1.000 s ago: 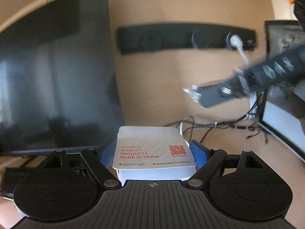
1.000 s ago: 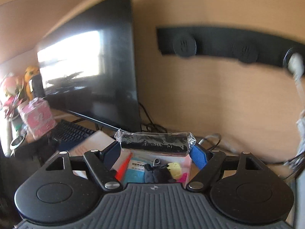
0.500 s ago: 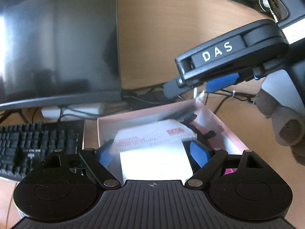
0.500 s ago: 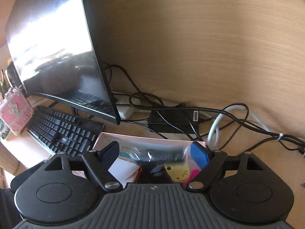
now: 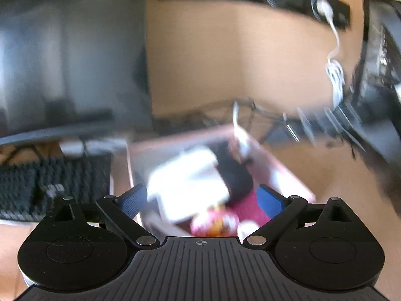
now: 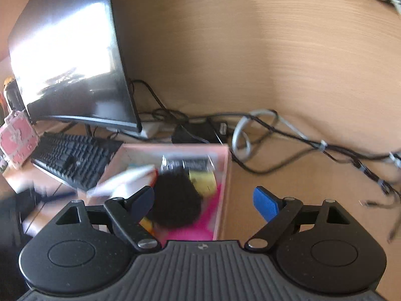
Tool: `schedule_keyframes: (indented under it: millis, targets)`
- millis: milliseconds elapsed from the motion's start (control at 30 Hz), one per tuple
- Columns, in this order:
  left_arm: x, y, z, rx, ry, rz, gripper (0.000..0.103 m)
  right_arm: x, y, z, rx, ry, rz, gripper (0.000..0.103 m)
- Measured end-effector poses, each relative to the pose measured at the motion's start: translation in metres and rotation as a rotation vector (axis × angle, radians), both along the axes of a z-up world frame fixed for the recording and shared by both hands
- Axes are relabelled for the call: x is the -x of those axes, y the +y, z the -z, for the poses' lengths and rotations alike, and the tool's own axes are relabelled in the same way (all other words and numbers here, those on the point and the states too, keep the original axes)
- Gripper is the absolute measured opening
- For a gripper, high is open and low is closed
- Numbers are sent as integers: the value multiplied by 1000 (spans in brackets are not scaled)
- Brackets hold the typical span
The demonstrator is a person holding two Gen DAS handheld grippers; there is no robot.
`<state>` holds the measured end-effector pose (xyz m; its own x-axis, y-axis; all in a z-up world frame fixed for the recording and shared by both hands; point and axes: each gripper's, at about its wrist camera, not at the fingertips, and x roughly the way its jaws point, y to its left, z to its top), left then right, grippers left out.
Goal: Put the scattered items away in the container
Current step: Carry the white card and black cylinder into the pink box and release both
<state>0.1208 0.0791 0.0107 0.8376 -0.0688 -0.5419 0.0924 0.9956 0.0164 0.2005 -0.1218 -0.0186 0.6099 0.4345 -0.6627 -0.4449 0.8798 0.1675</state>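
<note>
Right, here is how it is all lying at this moment, biggest things first.

Desk (image 6: 288,75): pale wood, stretching away to the far side and carrying everything else.

Monitor (image 6: 75,57): standing dark at the far left, catching a bright window glare.

Keyboard (image 6: 72,158): black, sitting at the left, just beside the container's left wall.

Container (image 6: 224,190): a pink box lying open near the middle of the desk, already crowded inside.

Cables (image 6: 263,130): black and grey leads trailing across the far and right side of the desk, behind the container.

White packet (image 5: 190,183): blurred, lying tilted in the left part of the container, below the left gripper and not pinched by it.

Black fuzzy item (image 6: 175,198): lying in the middle of the container, over something bright pink.

Wrapped black bar (image 6: 186,163): lying at the container's far end, next to a yellow item (image 6: 203,180).

Left gripper (image 5: 201,198): jaws standing wide and opening further, blue pads clear of the packet beneath.

Right gripper (image 6: 203,199): hanging over the container's right wall, jaws opening wide, nothing pinched between them.
</note>
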Motion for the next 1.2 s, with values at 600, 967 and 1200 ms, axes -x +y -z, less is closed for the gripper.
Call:
schedule_keyframes:
  millis: [600, 967, 1200]
  targets:
    - [-27, 5, 23, 60, 159, -5, 103, 10, 21, -13, 19, -32, -73, 56]
    - [7, 28, 13, 142, 146, -47, 103, -61, 92, 47, 124, 64, -159, 57]
    - [-8, 21, 7, 136, 123, 20, 103, -45, 83, 39, 241, -5, -188, 54]
